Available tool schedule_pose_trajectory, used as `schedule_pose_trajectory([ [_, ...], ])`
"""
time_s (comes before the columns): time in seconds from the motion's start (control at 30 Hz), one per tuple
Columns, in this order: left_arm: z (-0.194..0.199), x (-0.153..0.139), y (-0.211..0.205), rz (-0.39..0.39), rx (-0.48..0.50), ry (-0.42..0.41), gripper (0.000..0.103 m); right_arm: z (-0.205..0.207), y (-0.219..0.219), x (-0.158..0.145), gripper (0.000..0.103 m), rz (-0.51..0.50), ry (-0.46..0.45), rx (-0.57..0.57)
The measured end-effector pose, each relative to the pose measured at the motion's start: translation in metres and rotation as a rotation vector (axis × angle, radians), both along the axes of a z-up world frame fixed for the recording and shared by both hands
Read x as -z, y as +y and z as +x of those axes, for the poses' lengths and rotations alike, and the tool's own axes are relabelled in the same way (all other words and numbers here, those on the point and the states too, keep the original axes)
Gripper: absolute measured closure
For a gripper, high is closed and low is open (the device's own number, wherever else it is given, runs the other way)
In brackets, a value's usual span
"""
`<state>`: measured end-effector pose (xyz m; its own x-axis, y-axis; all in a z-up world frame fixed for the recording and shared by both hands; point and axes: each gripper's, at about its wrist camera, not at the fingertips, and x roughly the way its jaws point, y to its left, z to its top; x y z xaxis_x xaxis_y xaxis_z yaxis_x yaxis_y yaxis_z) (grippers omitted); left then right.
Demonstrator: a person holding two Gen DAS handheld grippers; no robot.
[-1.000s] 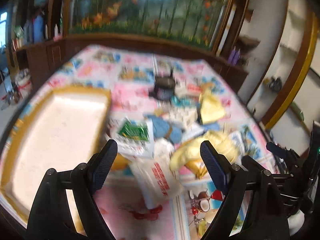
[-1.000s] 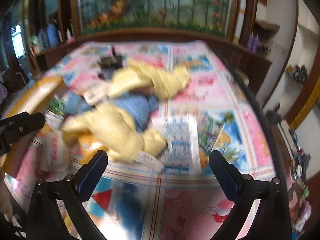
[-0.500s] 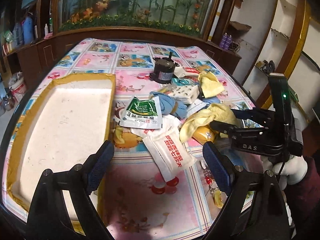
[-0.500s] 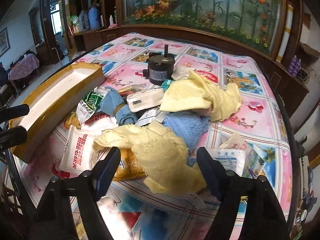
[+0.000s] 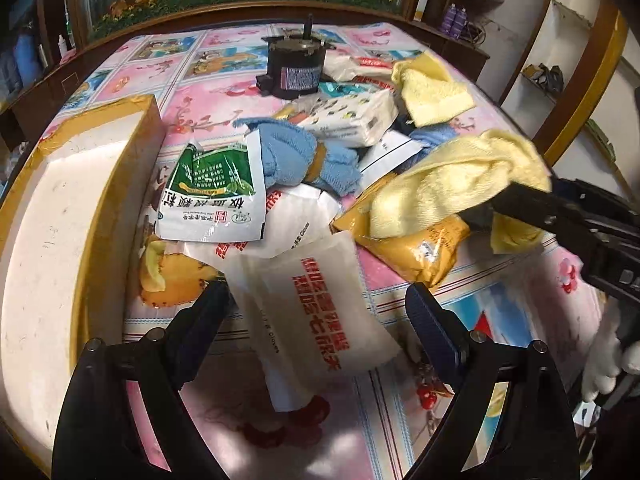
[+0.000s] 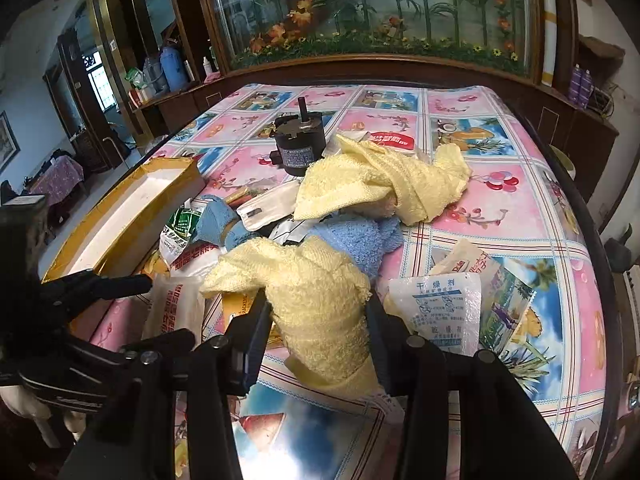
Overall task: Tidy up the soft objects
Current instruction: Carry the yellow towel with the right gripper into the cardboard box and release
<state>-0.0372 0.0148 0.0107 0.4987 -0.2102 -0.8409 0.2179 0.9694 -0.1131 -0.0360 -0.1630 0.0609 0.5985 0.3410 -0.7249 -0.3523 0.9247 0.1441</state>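
Because the right gripper (image 6: 318, 328) is clamped on the limp, light yellow towel (image 6: 320, 300) at lower centre, bunched folds suit gripping. Left gripper (image 5: 316, 316) gapes empty over the slippery white pouch (image 5: 316, 300); tray (image 5: 52, 208) at left.

A large glass-fronted aquarium (image 6: 372, 12) is standing along the far wall, showing orange flowers and green stems; a dark wooden cabinet (image 6: 400, 72) is running beneath it; a table under a pink cartoon-print cloth (image 6: 500, 200) is filling the near space; on the far left a doorway (image 6: 98, 80) is letting daylight in; on the right white shelves (image 5: 560, 52) with gold-brown trim are lining the wall.
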Motion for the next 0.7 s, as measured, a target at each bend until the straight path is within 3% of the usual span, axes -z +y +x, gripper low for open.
schedule_pose_trajectory([
  [0.03, 0.000, 0.000, 0.000, 0.020, -0.006, -0.031, 0.013, -0.001, 0.000, -0.001, 0.058, 0.009, -0.001, -0.001],
  [0.07, 0.000, 0.002, 0.000, 0.034, -0.010, -0.039, 0.020, -0.002, 0.001, -0.002, 0.058, 0.015, 0.000, -0.003],
  [0.2, -0.002, -0.004, 0.011, 0.002, -0.023, -0.050, 0.065, -0.005, 0.002, -0.007, 0.058, 0.033, -0.008, -0.012],
  [0.37, -0.011, -0.010, 0.024, -0.097, -0.007, -0.031, 0.092, -0.010, 0.004, -0.014, 0.058, 0.057, -0.020, -0.010],
  [0.7, -0.042, -0.059, 0.047, -0.242, 0.013, -0.116, 0.093, -0.027, 0.016, -0.034, 0.058, 0.067, -0.057, -0.023],
])
